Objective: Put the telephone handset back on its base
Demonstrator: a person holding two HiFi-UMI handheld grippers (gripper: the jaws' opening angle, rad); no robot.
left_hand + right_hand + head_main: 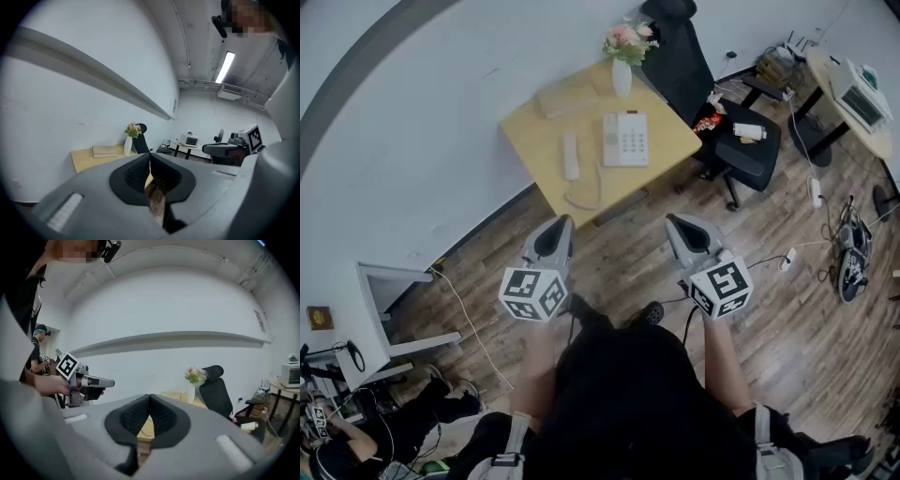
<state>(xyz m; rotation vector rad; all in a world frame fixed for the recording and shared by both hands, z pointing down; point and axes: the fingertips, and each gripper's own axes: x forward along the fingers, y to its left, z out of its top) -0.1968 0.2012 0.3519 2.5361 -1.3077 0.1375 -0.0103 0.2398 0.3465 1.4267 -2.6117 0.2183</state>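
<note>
A wooden floor point(787, 319) and a white wall point(412, 112) are seen, with a small yellow tabletop point(530, 141) set against the wall. Nearest, two grippers are held out over the floor, almost level. The left gripper point(560, 225) is shut tight, and nothing is held in it. The right gripper point(677, 225) is shut too, with nothing between its jaws.

Farther off, the tabletop is found, well apart from both grippers. The handset point(570, 155) is laid flat on it, off the base point(625, 139) and just to the left of it. Its long side is pointed from near to far, in line with the base's left edge. A curly cord point(581, 197) is looped by the near edge.

The handset is seen almost straight ahead of the left gripper, so that gripper is judged the nearer one. It must be opened before a grab can be made. Farthest, a vase of flowers point(622, 70) and a black chair point(722, 122) are seen.
</note>
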